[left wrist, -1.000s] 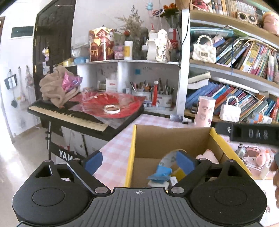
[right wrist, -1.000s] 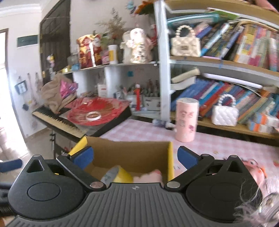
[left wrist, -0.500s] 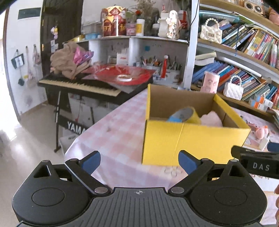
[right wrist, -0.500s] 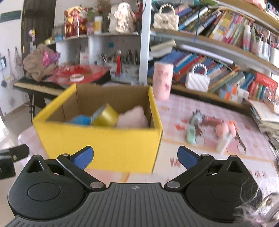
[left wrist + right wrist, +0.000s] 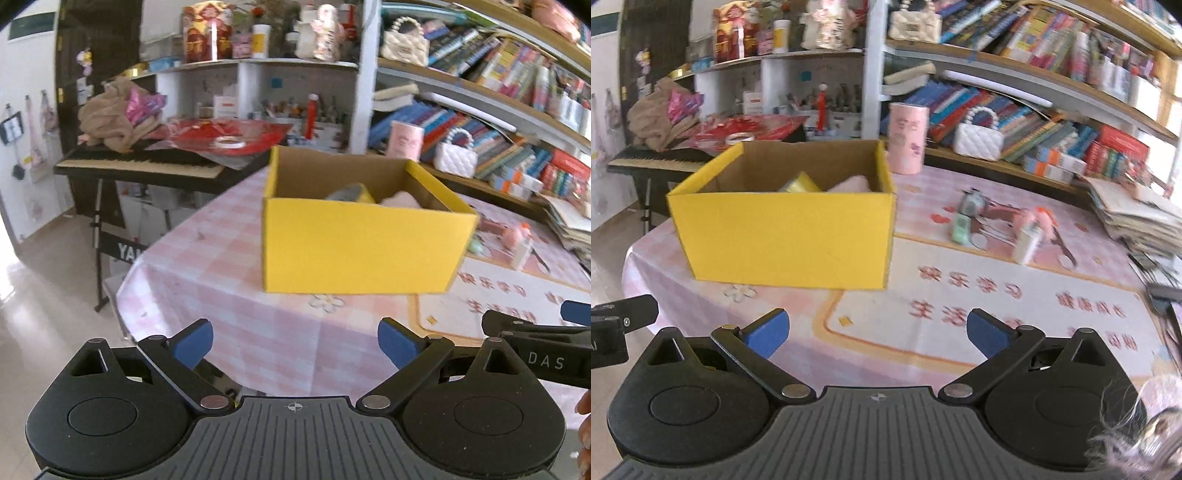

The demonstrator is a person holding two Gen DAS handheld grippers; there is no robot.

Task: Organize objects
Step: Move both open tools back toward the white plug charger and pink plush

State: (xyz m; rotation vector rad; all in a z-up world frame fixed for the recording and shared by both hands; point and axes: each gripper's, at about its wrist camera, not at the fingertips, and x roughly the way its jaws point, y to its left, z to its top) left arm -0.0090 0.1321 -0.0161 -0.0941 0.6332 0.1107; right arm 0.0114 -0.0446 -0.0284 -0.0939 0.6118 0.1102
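Both my grippers empty, jaws wide apart: left gripper (image 5: 295, 341) & right gripper (image 5: 877, 330) hang over the table (image 5: 997, 295) edge. Yellow box (image 5: 786, 236) sits ahead w/ tape roll (image 5: 799, 183) + pink soft thing (image 5: 851, 183) inside; small toys (image 5: 1027, 236) loose on the mat to its right.

Box on the table, shelves behind

The box (image 5: 783, 236) stands on the table (image 5: 997, 295) at 11 o'clock; small toys (image 5: 1027, 236) lie at 1 o'clock, a canister (image 5: 908, 138) just behind the box.

Yellow box (image 5: 786, 236) blocks left half of table (image 5: 997, 295); open mat right; small toys (image 5: 1027, 236) beyond.
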